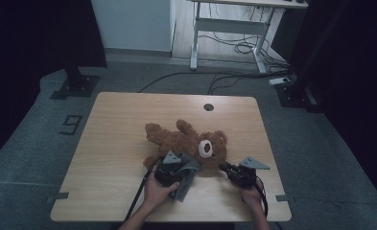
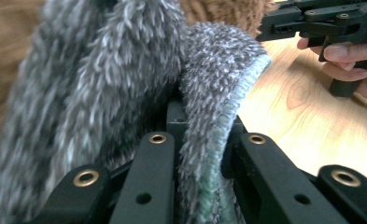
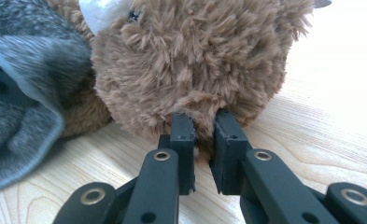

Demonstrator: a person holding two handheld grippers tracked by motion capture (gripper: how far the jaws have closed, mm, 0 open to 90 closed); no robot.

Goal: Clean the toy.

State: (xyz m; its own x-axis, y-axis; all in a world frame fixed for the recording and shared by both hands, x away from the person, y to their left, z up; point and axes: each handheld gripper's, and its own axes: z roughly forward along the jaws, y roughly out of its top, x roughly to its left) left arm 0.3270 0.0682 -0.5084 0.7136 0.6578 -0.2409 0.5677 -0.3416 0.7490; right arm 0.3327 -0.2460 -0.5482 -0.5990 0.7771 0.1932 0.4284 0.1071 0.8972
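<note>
Grey cloth fills left claw; high view adds whole teddy.

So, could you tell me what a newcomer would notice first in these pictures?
Most striking is the brown teddy bear lying across the middle of the wooden table. At its near side, the left gripper is shut on a fluffy grey cloth held against the bear. The right gripper pinches the fur of the bear's head.
</note>
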